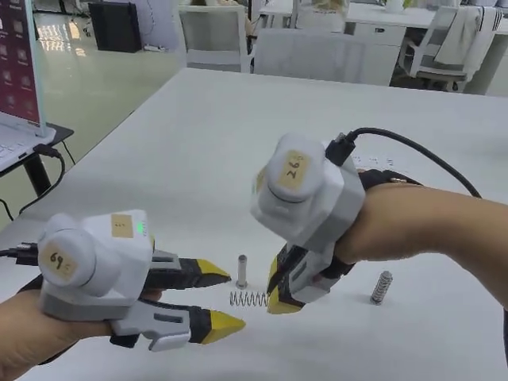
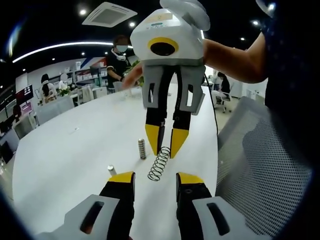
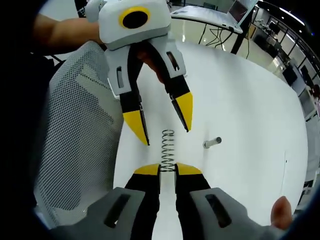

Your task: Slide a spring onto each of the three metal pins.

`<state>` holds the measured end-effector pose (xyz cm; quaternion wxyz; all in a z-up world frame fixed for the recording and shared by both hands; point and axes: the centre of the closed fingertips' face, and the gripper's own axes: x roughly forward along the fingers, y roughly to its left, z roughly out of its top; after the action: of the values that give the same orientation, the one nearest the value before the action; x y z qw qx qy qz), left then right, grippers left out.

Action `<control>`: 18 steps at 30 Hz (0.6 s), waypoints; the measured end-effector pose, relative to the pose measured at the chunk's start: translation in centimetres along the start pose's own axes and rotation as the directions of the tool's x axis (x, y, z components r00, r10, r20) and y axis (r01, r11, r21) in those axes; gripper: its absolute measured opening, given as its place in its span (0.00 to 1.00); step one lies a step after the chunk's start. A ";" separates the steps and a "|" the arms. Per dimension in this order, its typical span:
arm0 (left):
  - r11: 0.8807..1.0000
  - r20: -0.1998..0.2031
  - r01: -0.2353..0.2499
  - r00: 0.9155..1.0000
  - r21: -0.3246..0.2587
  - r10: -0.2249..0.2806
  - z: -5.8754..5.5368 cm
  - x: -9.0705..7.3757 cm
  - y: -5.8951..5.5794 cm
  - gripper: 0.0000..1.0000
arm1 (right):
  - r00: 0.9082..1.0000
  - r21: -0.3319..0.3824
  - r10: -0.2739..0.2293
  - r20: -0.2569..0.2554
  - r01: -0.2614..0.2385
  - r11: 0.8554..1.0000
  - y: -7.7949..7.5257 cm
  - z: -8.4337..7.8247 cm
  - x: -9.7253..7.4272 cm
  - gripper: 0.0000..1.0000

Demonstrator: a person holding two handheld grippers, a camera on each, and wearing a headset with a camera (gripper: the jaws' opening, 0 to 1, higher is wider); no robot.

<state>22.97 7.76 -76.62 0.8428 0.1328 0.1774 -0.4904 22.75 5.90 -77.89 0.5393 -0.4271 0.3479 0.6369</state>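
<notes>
spring (image 3: 167, 147) lying flat, end pinched by right tongs (image 3: 167, 170)

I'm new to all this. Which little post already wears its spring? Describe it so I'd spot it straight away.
On the white table, look to the right of the right gripper, under the person's forearm. An upright pin stands there alone, its shaft wrapped in coils, unlike the bare pin left of that gripper and the loose spring lying flat at its fingers.

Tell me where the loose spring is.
In the head view the spring lies on the table, one end in the right gripper, just in front of the bare pin.
</notes>
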 end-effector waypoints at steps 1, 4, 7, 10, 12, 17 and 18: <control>1.000 0.001 0.004 1.000 0.004 -0.004 0.1 0.0 -0.1 0.23 | 1.000 -0.001 0.001 0.000 -0.001 1.000 0.0 0.0 -0.1 0.08; 1.000 0.006 0.011 1.000 0.012 -0.011 0.2 0.0 -0.2 0.18 | 1.000 -0.008 0.006 -0.001 -0.006 1.000 0.2 0.1 -0.2 0.08; 1.000 0.006 0.018 1.000 0.017 -0.018 0.3 -0.1 -0.3 0.15 | 1.000 -0.016 0.014 -0.002 -0.014 1.000 0.3 0.2 -0.3 0.08; 1.000 0.006 0.026 1.000 0.017 -0.026 0.2 0.0 -0.4 0.15 | 1.000 -0.027 0.020 -0.004 -0.021 0.999 0.5 0.3 -0.3 0.08; 0.999 0.005 0.029 1.000 0.020 -0.029 0.2 0.0 -0.5 0.14 | 1.000 -0.032 0.021 -0.007 -0.021 0.999 0.5 0.2 -0.3 0.08; 0.999 0.010 0.044 0.999 0.024 -0.044 0.2 0.0 -0.9 0.09 | 0.999 -0.045 0.029 -0.013 -0.030 0.999 0.7 0.2 -0.1 0.08; 0.999 0.011 0.045 0.999 0.025 -0.046 0.2 0.1 -0.9 0.09 | 0.999 -0.047 0.030 -0.012 -0.030 0.998 0.7 0.2 -0.1 0.08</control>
<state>22.25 7.20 -76.49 0.8307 0.1363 0.1695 -0.5124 22.02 5.89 -77.71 0.5175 -0.4381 0.3423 0.6504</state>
